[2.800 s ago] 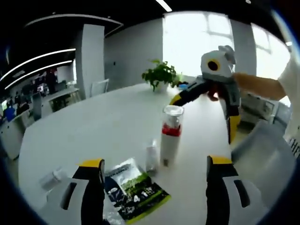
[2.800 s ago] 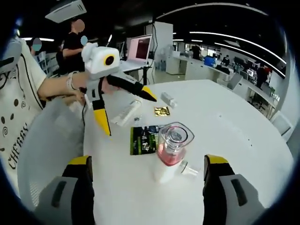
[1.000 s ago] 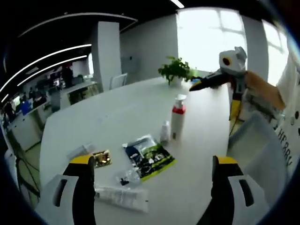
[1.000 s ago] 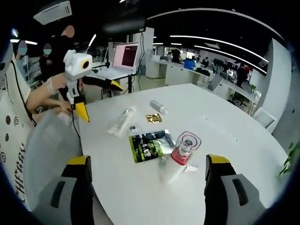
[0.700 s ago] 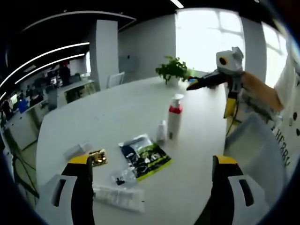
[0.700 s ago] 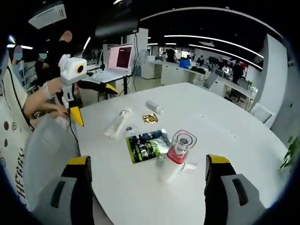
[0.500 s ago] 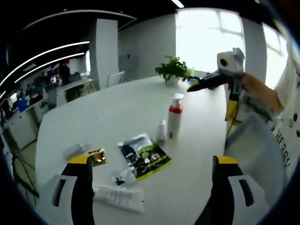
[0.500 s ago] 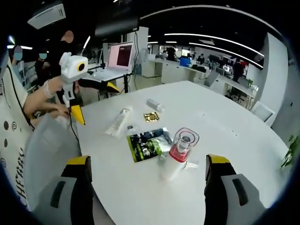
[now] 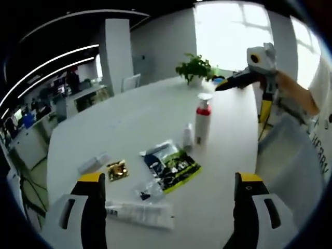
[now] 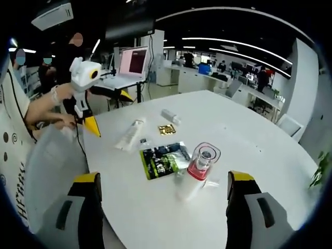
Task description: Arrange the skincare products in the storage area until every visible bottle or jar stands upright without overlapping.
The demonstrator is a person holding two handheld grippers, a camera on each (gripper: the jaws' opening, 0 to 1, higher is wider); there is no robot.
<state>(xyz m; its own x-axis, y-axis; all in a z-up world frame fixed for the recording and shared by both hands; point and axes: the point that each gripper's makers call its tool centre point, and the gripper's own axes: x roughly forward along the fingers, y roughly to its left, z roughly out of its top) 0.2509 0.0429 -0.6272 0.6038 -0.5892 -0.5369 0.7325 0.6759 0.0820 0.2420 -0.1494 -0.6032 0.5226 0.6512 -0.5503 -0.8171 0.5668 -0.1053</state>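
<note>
Both grippers [image 9: 166,207] [image 10: 163,207] gape empty; white red-collared pump bottle [image 9: 202,120] upright; flat white tube [image 9: 140,214] beyond it risks rolling if pinched off-centre.

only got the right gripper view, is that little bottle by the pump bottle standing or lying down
Observer: In the left gripper view the small bottle stands upright, close beside the pump bottle, which is upright too.
Operator: and how does my gripper look from outside
Observer: From there the right gripper is wide open and holds nothing, up in the air past the pump bottle.
</note>
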